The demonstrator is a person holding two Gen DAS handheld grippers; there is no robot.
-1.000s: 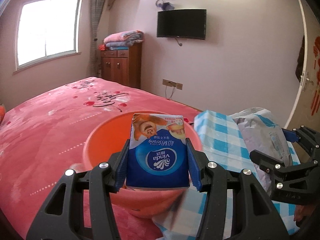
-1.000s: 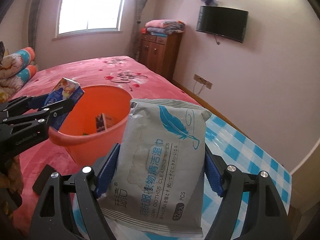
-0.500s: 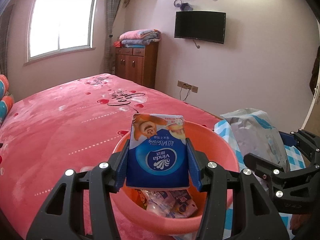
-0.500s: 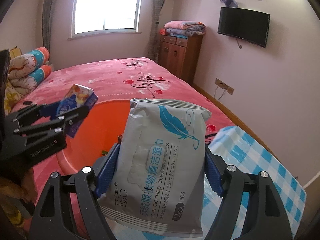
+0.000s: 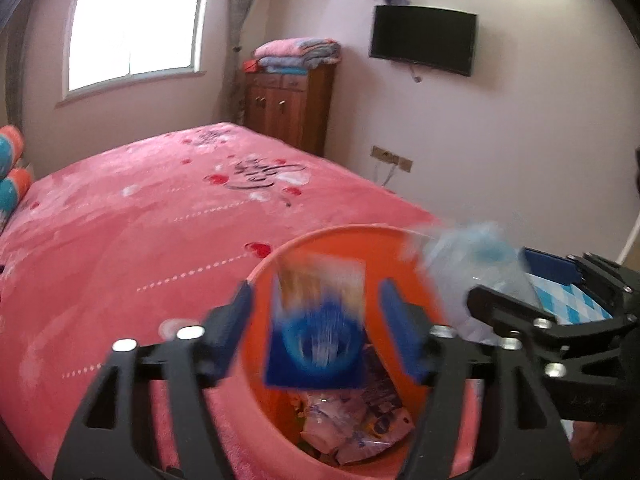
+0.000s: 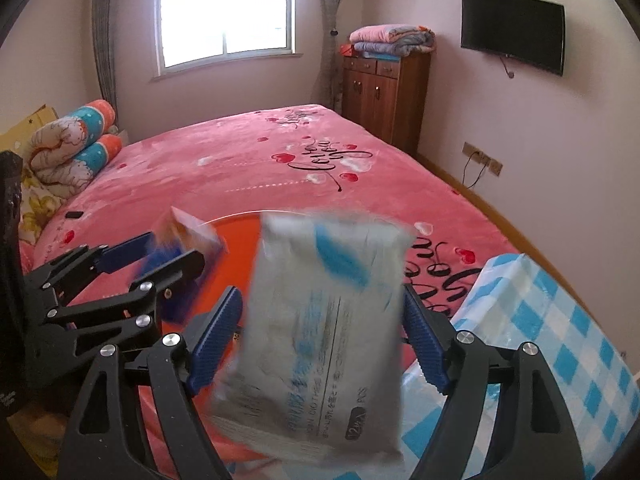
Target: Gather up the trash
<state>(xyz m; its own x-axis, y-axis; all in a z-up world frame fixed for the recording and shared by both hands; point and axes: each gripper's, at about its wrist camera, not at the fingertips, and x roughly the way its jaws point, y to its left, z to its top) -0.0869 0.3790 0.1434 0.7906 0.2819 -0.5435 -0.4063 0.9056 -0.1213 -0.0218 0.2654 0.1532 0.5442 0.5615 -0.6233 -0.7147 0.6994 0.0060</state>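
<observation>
An orange basin [image 5: 340,234] stands on the pink bed with several wrappers [image 5: 352,428] in its bottom. My left gripper [image 5: 316,320] hangs over it with its jaws opening. The blue tissue pack [image 5: 316,344] is blurred and loose between them, with a gap to each pad. My right gripper [image 6: 320,328] is just right of it, jaws also opening. The grey wet-wipes pack [image 6: 324,328] is blurred between its fingers, clear of both pads. In the right wrist view the left gripper [image 6: 160,258] and the tissue pack [image 6: 188,232] show over the basin [image 6: 236,248].
The pink bed cover [image 5: 140,220] spreads left and beyond the basin. A blue checked cloth [image 6: 552,320] lies to its right. Rolled quilts [image 6: 72,148] sit at the bed's head. A wooden cabinet [image 5: 288,108] and a wall screen [image 5: 424,40] are at the far wall.
Both grippers have moved left over the basin. The left jaws have spread and let go of the tissue pack. The right jaws have widened and the wipes pack has come loose.
</observation>
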